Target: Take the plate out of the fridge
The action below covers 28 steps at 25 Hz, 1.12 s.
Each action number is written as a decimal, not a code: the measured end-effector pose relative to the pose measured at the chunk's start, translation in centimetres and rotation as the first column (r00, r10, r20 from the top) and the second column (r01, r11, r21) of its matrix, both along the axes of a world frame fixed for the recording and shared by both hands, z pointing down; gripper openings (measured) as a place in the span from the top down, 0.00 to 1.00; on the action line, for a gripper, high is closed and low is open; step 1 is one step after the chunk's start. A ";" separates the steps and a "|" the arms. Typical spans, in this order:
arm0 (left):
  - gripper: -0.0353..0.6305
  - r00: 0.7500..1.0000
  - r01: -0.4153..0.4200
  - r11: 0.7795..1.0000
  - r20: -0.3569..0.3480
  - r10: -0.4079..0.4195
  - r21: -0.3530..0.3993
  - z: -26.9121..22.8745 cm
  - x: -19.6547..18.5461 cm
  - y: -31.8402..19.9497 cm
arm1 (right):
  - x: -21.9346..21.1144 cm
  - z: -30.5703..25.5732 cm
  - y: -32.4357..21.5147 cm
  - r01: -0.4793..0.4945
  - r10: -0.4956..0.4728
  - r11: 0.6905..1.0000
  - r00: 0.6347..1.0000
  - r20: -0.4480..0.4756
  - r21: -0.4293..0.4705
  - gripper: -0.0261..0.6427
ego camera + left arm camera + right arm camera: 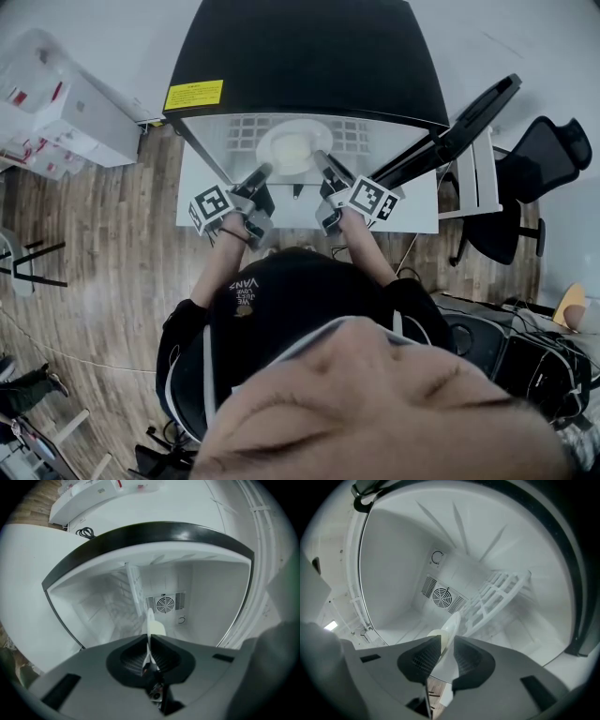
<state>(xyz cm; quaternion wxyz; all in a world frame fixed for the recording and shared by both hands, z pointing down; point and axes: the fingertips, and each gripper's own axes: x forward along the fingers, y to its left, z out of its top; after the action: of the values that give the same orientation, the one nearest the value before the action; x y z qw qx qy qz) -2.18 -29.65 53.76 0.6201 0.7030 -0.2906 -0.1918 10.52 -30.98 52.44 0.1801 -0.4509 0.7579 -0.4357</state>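
Observation:
A white plate (274, 141) with a pale yellowish middle lies on the wire shelf (354, 131) inside the open fridge (309, 56). My left gripper (265, 172) is at its left rim and my right gripper (322, 159) at its right rim. In the left gripper view the plate (151, 620) shows edge-on, and the left gripper (149, 638) is shut on its rim. In the right gripper view the plate's rim (450, 623) runs between the jaws of the right gripper (446, 640), which stand a little apart from it.
The fridge door (459, 127) hangs open at the right. A fan vent (165, 604) sits in the back wall, behind the shelf (497, 590). The fridge stands on a white base (417, 211) on a wood floor. White boxes (66, 112) lie at left, an office chair (544, 159) at right.

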 end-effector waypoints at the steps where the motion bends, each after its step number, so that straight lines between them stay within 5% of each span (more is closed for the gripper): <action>1: 0.89 1.000 -0.002 1.000 0.000 0.002 0.000 0.0 0.0 0.0 | 0.0 0.0 0.0 -0.001 0.001 1.000 1.000 0.003 -0.001 0.83; 28: 0.89 0.993 -0.115 0.993 -0.003 0.115 0.030 -0.6 -0.7 0.4 | -0.7 -0.7 1.9 -0.100 0.101 0.995 0.995 -0.029 0.008 0.83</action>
<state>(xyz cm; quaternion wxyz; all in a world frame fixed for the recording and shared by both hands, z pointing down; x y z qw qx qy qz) -2.93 -29.22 53.12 0.6201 0.7275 -0.2452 -0.1616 9.79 -29.04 51.72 0.1923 -0.4942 0.7383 -0.4168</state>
